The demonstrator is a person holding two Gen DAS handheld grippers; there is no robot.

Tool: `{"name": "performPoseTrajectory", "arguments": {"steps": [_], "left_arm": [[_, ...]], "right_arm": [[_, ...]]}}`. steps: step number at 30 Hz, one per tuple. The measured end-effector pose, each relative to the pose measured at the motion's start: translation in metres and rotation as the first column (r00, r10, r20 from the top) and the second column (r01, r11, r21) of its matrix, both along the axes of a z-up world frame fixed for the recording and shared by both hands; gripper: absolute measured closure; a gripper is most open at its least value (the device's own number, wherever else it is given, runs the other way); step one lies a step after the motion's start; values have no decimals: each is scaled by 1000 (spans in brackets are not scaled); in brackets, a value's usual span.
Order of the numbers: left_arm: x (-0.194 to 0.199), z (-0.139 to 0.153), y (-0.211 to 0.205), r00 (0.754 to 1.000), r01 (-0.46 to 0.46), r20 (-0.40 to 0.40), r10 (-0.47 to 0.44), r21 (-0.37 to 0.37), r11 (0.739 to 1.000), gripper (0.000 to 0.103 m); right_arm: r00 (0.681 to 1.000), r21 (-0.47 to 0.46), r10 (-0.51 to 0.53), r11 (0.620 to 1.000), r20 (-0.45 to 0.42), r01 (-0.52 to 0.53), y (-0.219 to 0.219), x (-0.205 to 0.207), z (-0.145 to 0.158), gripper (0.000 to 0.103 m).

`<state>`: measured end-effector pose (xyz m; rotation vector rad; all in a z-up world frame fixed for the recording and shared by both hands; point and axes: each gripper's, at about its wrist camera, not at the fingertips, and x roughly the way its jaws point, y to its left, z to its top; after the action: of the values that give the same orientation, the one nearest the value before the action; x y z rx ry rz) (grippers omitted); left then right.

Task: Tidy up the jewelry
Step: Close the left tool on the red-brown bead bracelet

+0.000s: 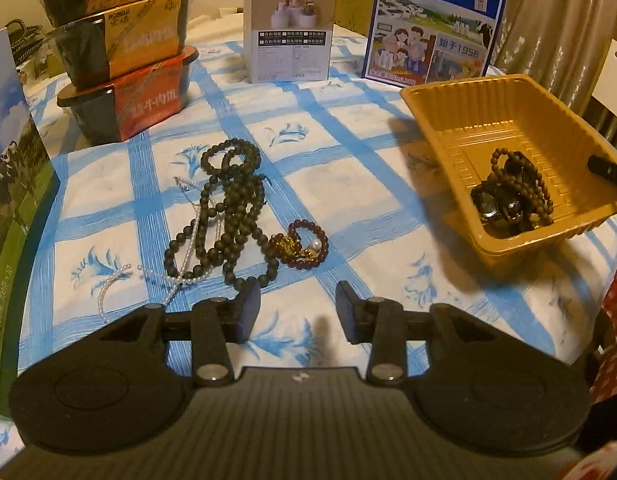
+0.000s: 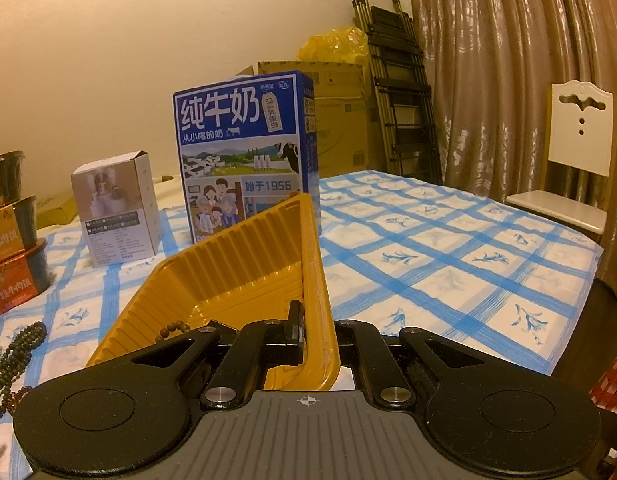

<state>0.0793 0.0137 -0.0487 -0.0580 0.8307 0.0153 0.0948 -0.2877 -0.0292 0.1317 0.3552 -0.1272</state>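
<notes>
Ribbed golden plastic tray (image 2: 244, 264) pinched by right gripper (image 2: 318, 336), beaded necklaces (image 1: 228, 208) loose

Ahead of the right gripper, a plain cream wall (image 2: 108, 60) stands behind the table, whose cloth (image 2: 448, 240) is white with blue checks. To the front right hang brown patterned curtains (image 2: 508, 60), with a folded black stepladder (image 2: 396, 80) leaning beside them and cardboard boxes (image 2: 340, 120) at its foot. A white chair (image 2: 576, 152) sits further right. The light is warm and dim.

Black left gripper (image 1: 298, 312), right gripper (image 2: 318, 338) alike, silver pivot screws, ribbed grey body, flat dark fingers (image 1: 248, 310)
</notes>
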Motion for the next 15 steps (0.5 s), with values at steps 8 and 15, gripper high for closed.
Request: {"name": "performPoseTrajectory", "arguments": {"steps": [8, 15], "left_arm": [[14, -5, -6, 999, 26, 25, -27, 39, 999, 76], [21, -9, -12, 998, 55, 30, -57, 65, 996, 85]], "right_arm": [[1000, 1, 0, 1000, -1, 0, -1, 0, -1, 98], [1000, 0, 0, 1000, -1, 0, 0, 0, -1, 98]]}}
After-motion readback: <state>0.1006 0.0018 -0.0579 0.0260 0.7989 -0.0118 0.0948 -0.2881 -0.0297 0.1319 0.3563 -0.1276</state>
